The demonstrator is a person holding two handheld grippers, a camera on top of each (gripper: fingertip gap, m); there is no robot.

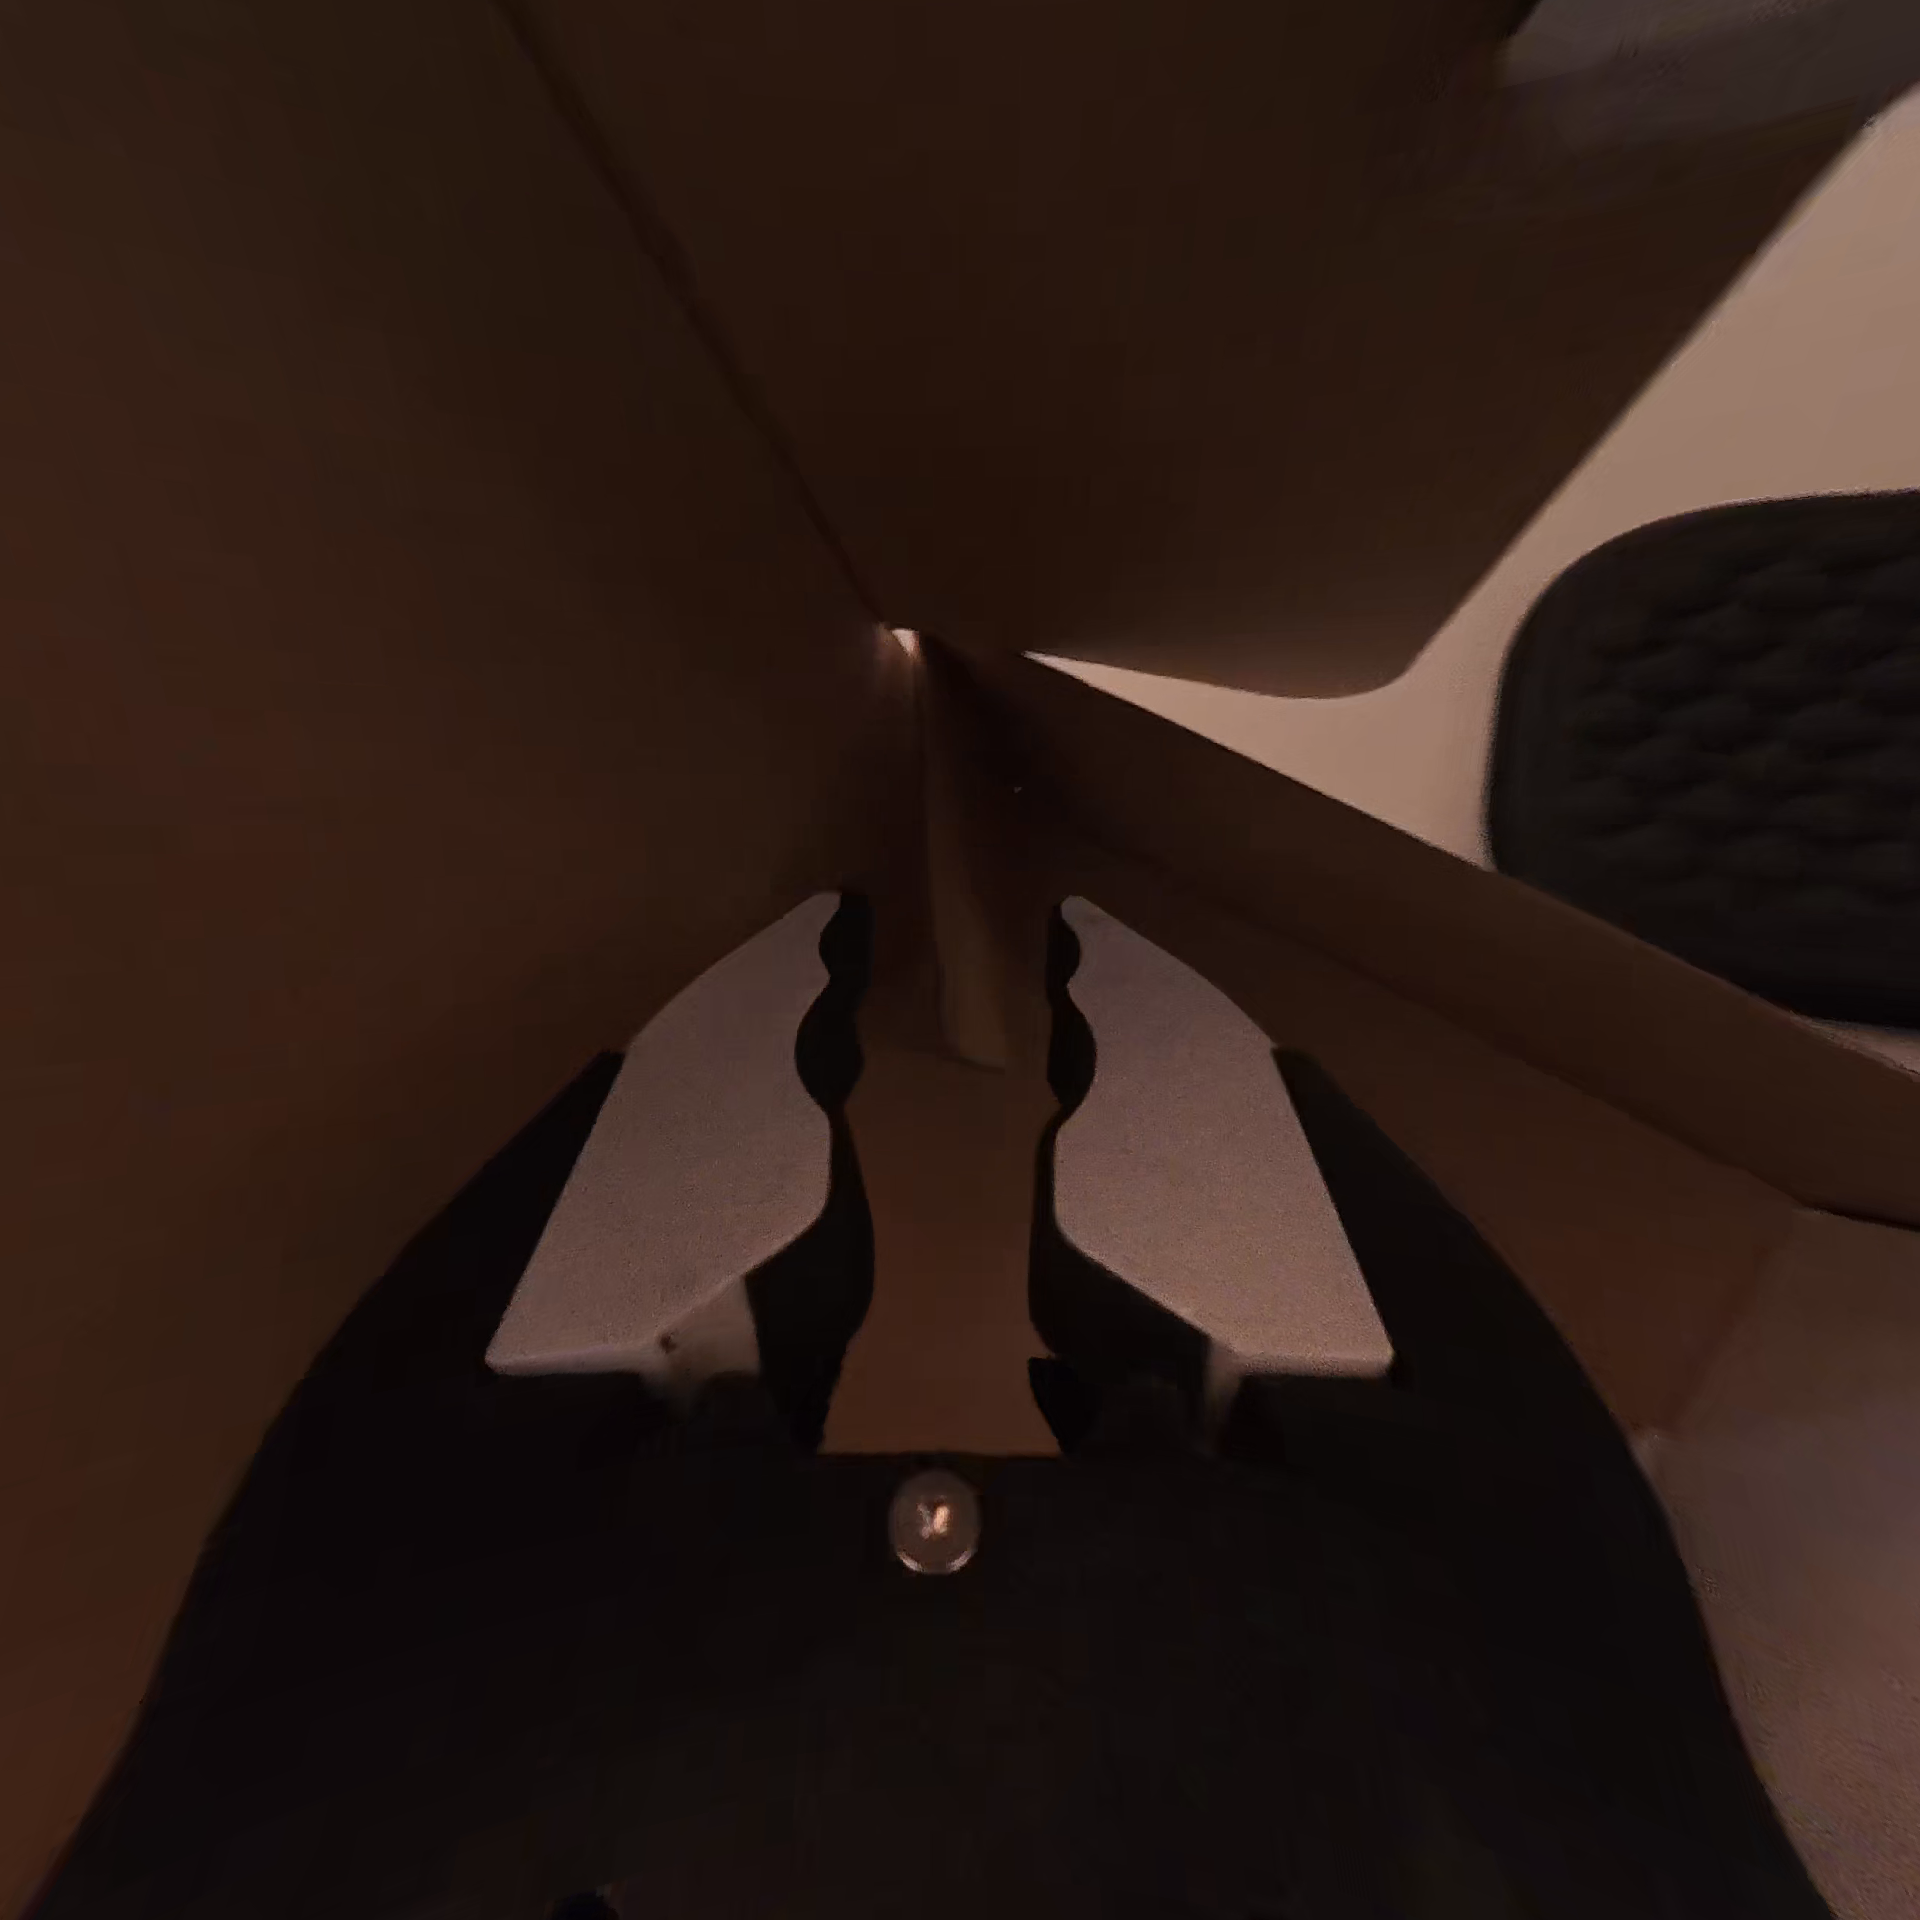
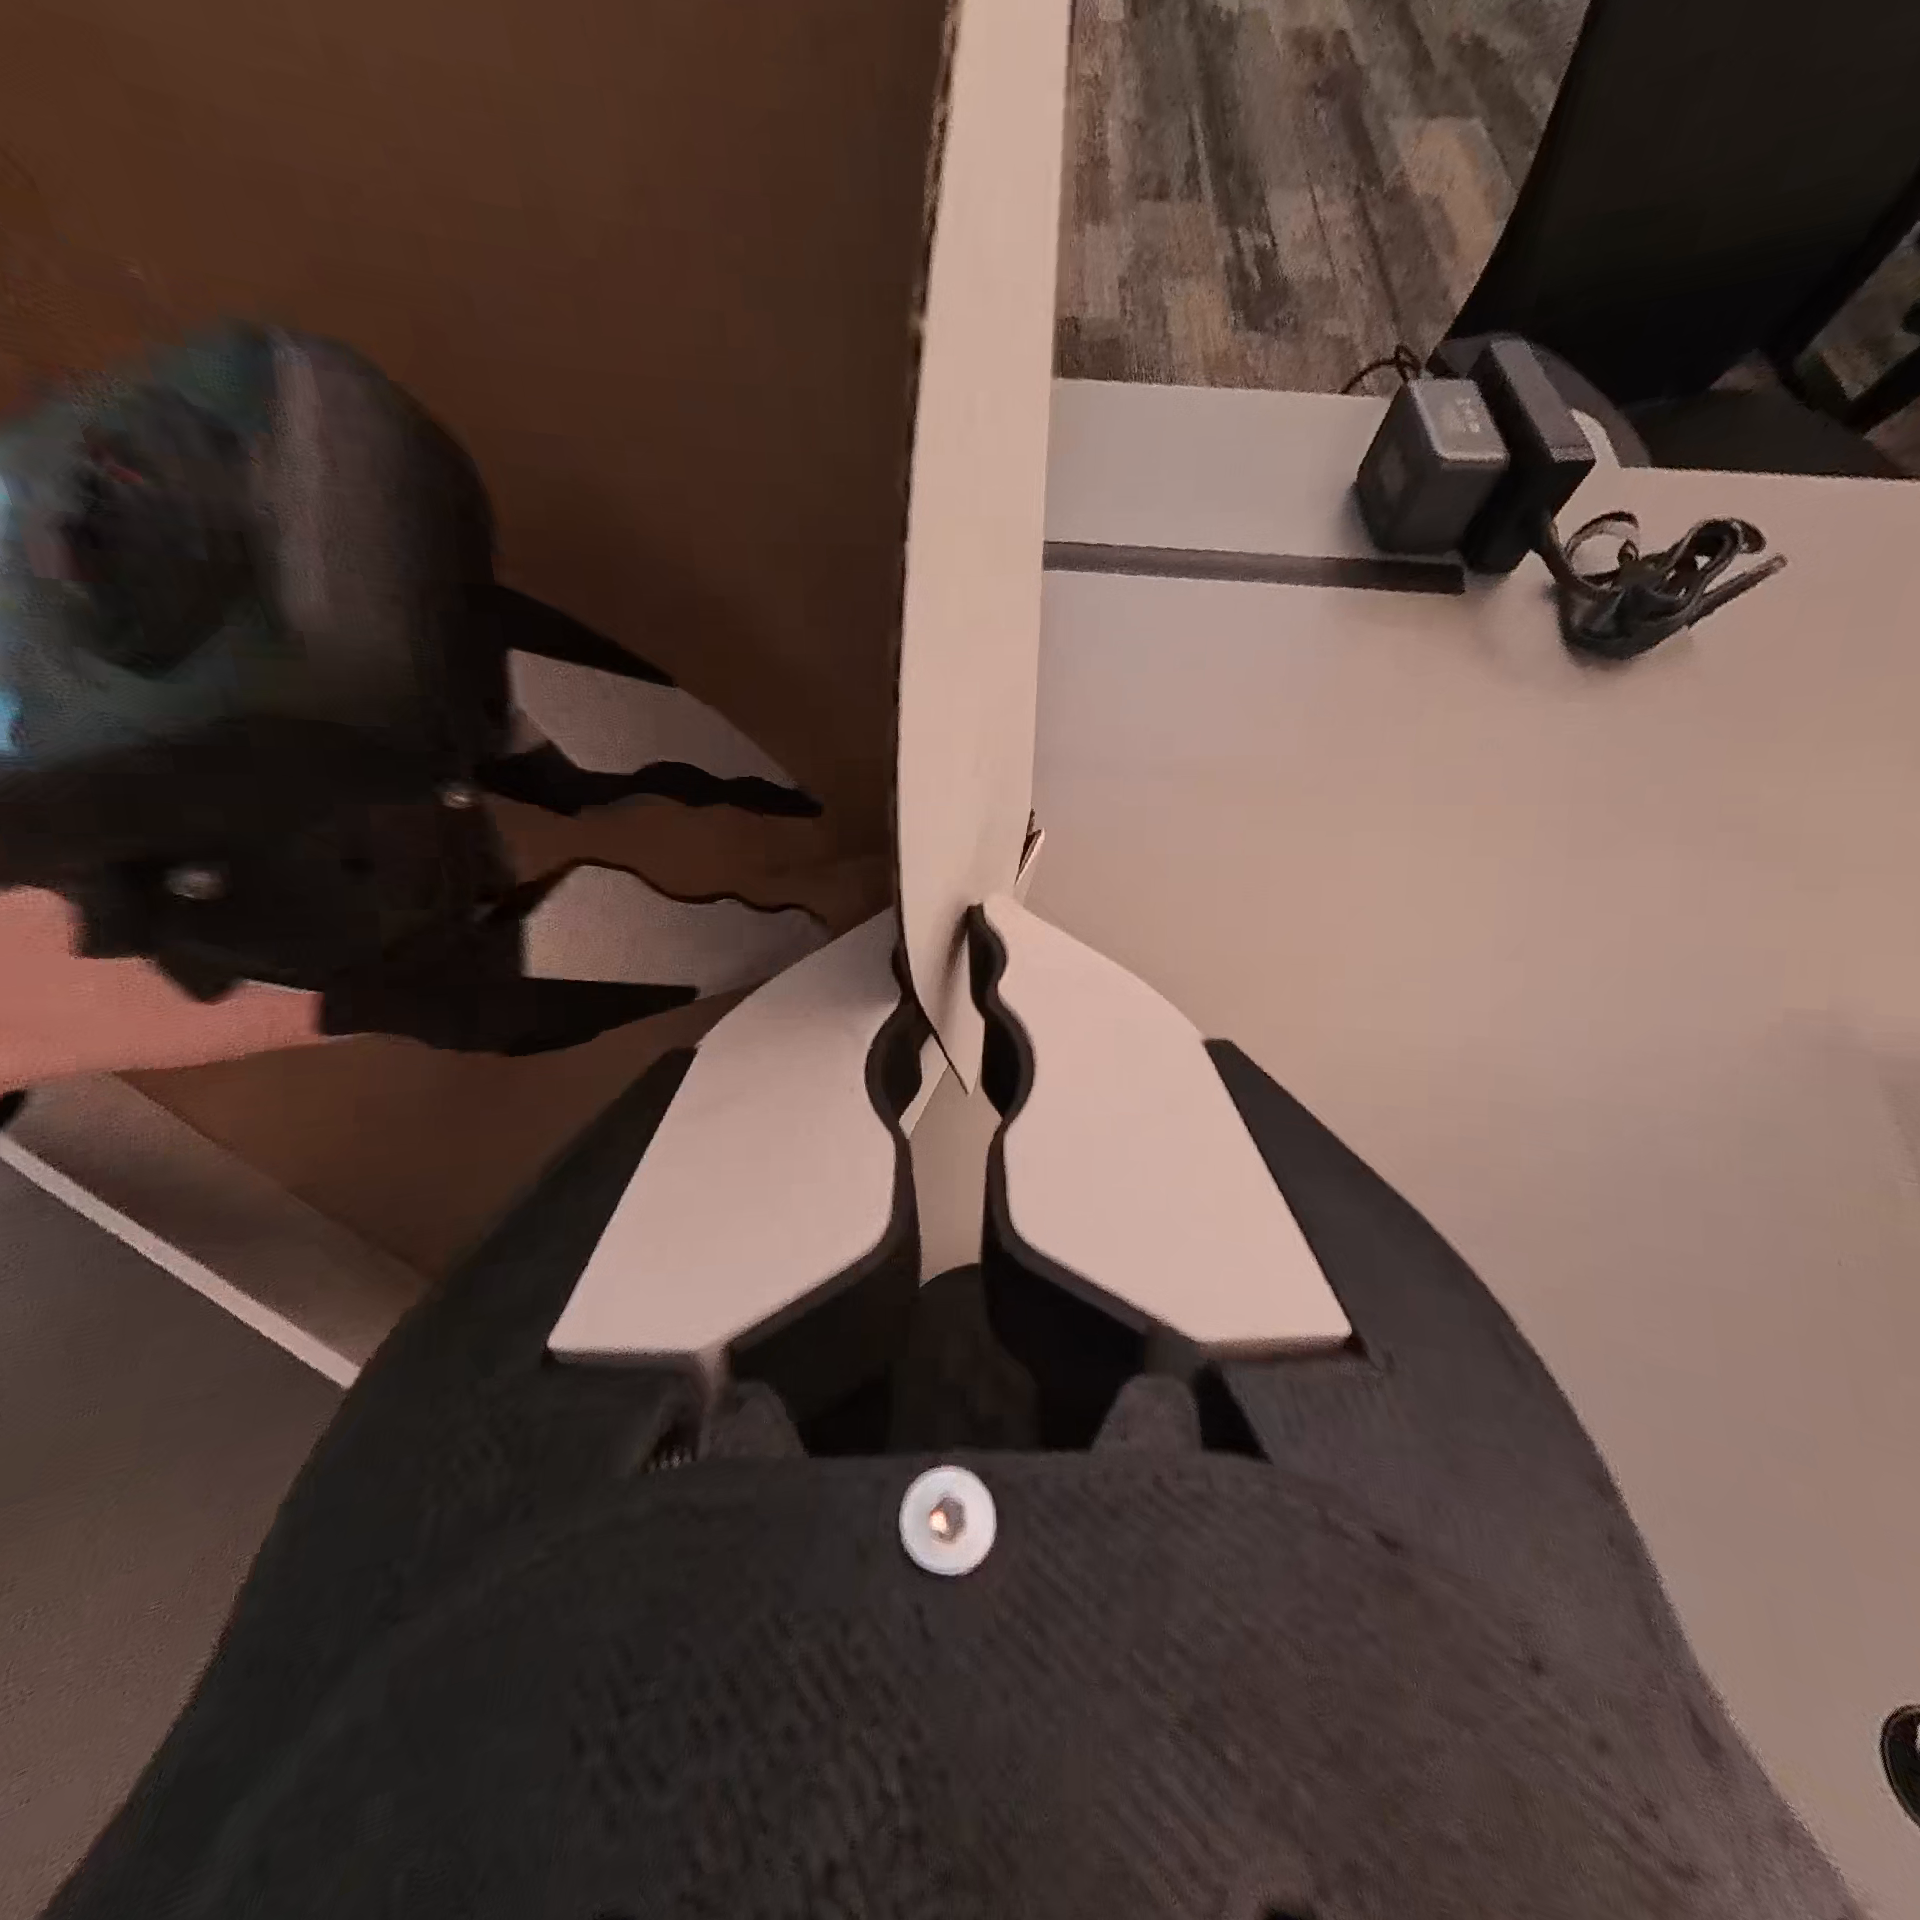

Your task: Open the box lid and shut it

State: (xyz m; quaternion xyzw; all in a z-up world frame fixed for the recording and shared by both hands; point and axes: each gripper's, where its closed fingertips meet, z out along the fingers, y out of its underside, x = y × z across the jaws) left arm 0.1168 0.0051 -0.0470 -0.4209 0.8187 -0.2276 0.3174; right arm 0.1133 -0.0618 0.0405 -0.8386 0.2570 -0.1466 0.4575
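The box is cardboard, brown inside [image 2: 644,312] and white outside. Its lid flap [image 2: 987,416] stands upright on edge in the right wrist view. My right gripper [image 2: 935,930] is shut on the lower edge of that flap. My left gripper [image 2: 816,860] shows at the left of the same view, open and empty, reaching inside the box. In the left wrist view my left gripper [image 1: 961,914] is open and points into a dark inner corner of the box [image 1: 364,623]. A brown flap [image 1: 1143,312] hangs overhead.
The box stands on a white table [image 2: 1403,883]. Two black power adapters [image 2: 1475,457] with a coiled cable [image 2: 1652,592] lie at its far edge, beside a dark strip [image 2: 1247,566]. Grey wood-pattern floor [image 2: 1247,156] lies beyond. A black textured object [image 1: 1714,748] shows outside the box.
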